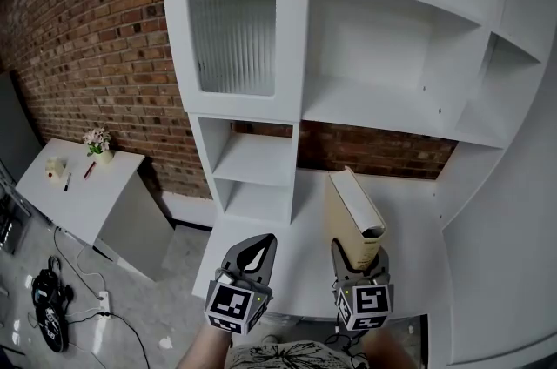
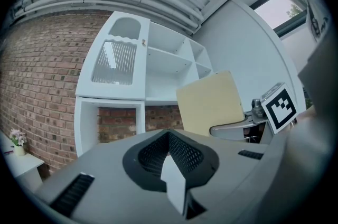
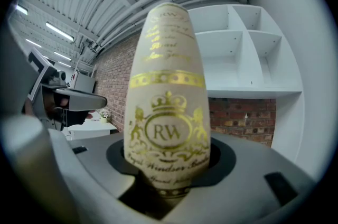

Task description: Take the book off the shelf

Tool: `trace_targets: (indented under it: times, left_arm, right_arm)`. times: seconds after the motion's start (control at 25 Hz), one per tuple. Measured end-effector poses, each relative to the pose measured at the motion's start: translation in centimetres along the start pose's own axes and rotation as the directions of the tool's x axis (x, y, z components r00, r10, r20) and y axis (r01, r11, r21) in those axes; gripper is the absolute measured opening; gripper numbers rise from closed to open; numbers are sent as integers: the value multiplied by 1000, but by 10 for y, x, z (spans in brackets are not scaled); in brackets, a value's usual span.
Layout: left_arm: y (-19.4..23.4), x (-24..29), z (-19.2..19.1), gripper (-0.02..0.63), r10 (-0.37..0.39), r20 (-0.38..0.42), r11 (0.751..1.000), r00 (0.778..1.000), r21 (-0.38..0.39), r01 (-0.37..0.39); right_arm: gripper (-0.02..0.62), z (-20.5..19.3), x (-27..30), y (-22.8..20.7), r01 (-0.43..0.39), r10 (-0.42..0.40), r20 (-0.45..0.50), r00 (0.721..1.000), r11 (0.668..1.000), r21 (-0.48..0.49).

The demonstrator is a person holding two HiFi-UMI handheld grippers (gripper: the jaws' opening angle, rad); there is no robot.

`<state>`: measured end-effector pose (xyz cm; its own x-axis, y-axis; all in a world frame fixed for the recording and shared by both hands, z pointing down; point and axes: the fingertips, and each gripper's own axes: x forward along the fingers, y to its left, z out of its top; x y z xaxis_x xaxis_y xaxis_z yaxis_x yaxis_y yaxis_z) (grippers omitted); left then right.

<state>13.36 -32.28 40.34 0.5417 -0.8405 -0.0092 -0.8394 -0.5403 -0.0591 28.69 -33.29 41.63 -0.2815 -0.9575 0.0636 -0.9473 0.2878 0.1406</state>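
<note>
A cream book (image 1: pixel 352 215) with a gold crest on its spine (image 3: pixel 168 106) stands upright in my right gripper (image 1: pixel 357 258), whose jaws are shut on its lower end. It is held over the white counter (image 1: pixel 296 263), clear of the white shelf unit (image 1: pixel 383 97) behind it. In the left gripper view the book's plain cover (image 2: pixel 210 104) shows to the right, with the right gripper (image 2: pixel 248 125) below it. My left gripper (image 1: pixel 257 245) hangs beside it on the left, fingers together and nothing between them.
The shelf compartments in view (image 1: pixel 374 54) hold nothing. A ribbed-glass cabinet door (image 1: pixel 233 36) with a knob is at upper left. A small white table (image 1: pixel 78 184) with a flower pot (image 1: pixel 98 141) stands by the brick wall. Cables (image 1: pixel 52 298) lie on the floor.
</note>
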Motion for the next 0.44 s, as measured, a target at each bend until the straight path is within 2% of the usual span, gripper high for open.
trace_targets:
  times: [0.12, 0.44]
  left_arm:
    - [-1, 3, 4, 15, -3, 22, 1000, 1000, 6, 3]
    - [-1, 7, -2, 15, -15, -17, 1000, 1000, -2, 15]
  right_arm:
    - [225, 1, 1, -2, -1, 1, 2, 1000, 1000, 22]
    - [225, 3, 4, -4, 2, -2, -3, 1000, 1000, 15]
